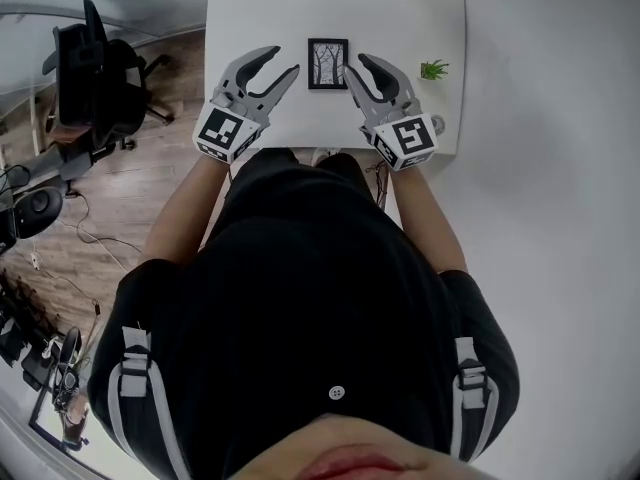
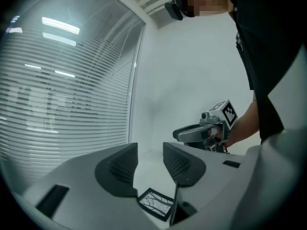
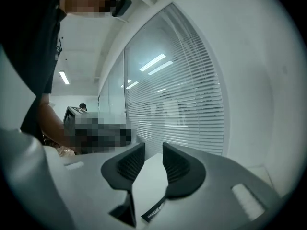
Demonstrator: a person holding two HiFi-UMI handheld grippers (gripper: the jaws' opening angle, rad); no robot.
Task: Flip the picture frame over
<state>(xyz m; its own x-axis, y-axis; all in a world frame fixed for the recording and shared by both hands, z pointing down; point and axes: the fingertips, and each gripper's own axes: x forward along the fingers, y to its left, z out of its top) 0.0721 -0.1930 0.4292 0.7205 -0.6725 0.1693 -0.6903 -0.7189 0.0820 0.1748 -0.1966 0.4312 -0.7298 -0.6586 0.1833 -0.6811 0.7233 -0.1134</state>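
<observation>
As you look down over the white rectangular table (image 1: pixel 250 8), a black wheeled office chair (image 1: pixel 95 68) stands well off to its left on brown wood-plank flooring (image 1: pixel 150 198), with thin cables (image 1: pixel 85 233) trailing across the boards and dark equipment bunched along the lower left edge of the head view. Your left gripper (image 1: pixel 283 63), grey with black pads and a marker cube at its back, hangs over the left half of the tabletop with its jaws spread apart and only air between the pads; its own view shows bare white table in the gap. Just right of it, the small black-edged picture frame (image 1: pixel 328 64) lies flat on the table, picture side up, showing bare dark trees on a pale ground, apart from both grippers and between them. Your right gripper (image 1: pixel 355 68) sits just right of the frame, its jaws parted more narrowly and pinching nothing; in its view one dark edge of the frame shows below the pads. Farther right a small green potted plant (image 1: pixel 434 69) stands near the table's right edge, and beyond that edge everything is plain white. Past the far side of the table, both gripper views show a glass wall with pale horizontal blinds (image 2: pixel 62 104) and long ceiling lights.
</observation>
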